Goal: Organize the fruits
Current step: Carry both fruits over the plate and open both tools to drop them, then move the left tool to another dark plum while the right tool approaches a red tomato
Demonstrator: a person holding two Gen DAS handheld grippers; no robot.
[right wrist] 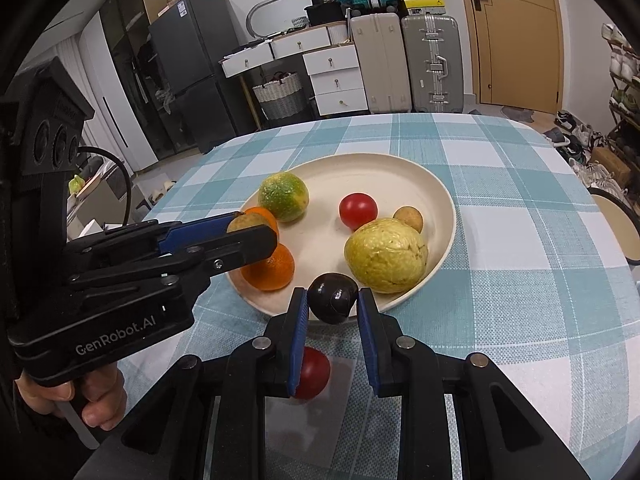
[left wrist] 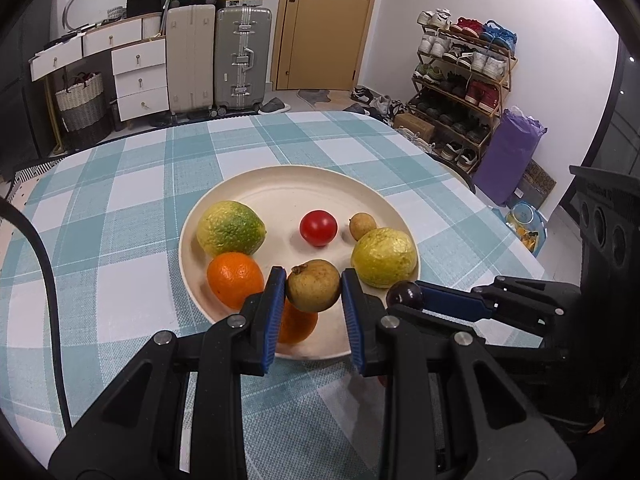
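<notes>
A cream plate (left wrist: pixel 280 184) (right wrist: pixel 400 168) sits on the checked table. On it lie a green-yellow citrus (left wrist: pixel 231 227) (right wrist: pixel 283 197), two oranges (left wrist: pixel 235 279) (right wrist: pixel 269 268), a red tomato (left wrist: pixel 318 227) (right wrist: pixel 358 211), a small tan fruit (left wrist: pixel 362 226) (right wrist: pixel 408 219) and a yellow guava (left wrist: pixel 384 257) (right wrist: pixel 386 255). My left gripper (left wrist: pixel 313 287) is shut on a brown-tan fruit (left wrist: pixel 313 285) above the plate's near edge. My right gripper (right wrist: pixel 333 300) is shut on a dark plum (right wrist: pixel 332 298) (left wrist: pixel 405 295) over the plate's near rim. A second red tomato (right wrist: pixel 314 372) lies on the table under my right gripper.
The table (left wrist: pixel 120 208) wears a teal and white checked cloth. Behind it stand suitcases (left wrist: pixel 240 60), a drawer unit (left wrist: pixel 138 76), a woven basket (left wrist: pixel 80 100) and a shoe rack (left wrist: pixel 464 76). A stool (right wrist: pixel 616 224) stands to the right of the table.
</notes>
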